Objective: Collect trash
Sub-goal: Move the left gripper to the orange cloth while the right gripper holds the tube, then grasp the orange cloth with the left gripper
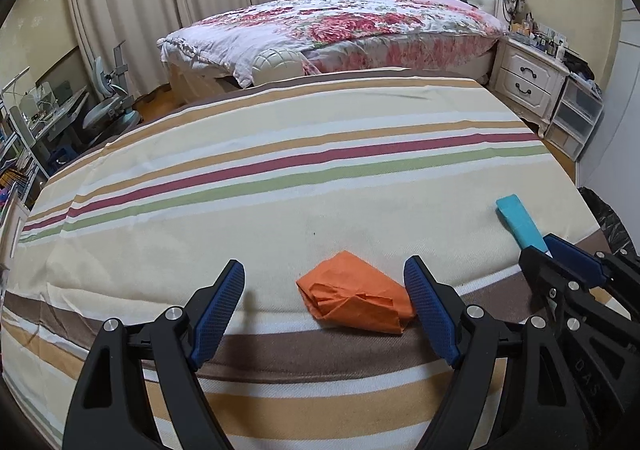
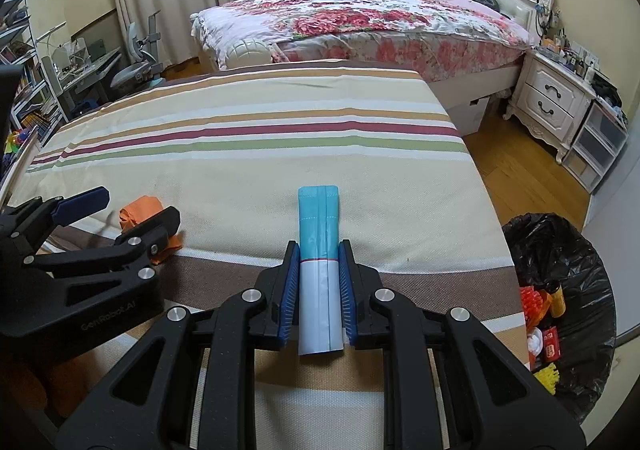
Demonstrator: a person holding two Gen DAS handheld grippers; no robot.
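Right hand-held gripper of mine clamps a blue-and-white flat packet; left hand-held gripper gapes around crumpled orange paper near the striped worktop's front edge.

Left hand-held gripper: black arms, blue bumpy pads, round silver screws.
Right hand-held gripper: the same black arms, blue pads, silver screws.
Marking: pale letters on the left one's black side.

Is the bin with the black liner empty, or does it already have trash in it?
Not empty. The black-lined bin beside the striped surface already holds red, orange and yellow items at its bottom; how full cannot be told.
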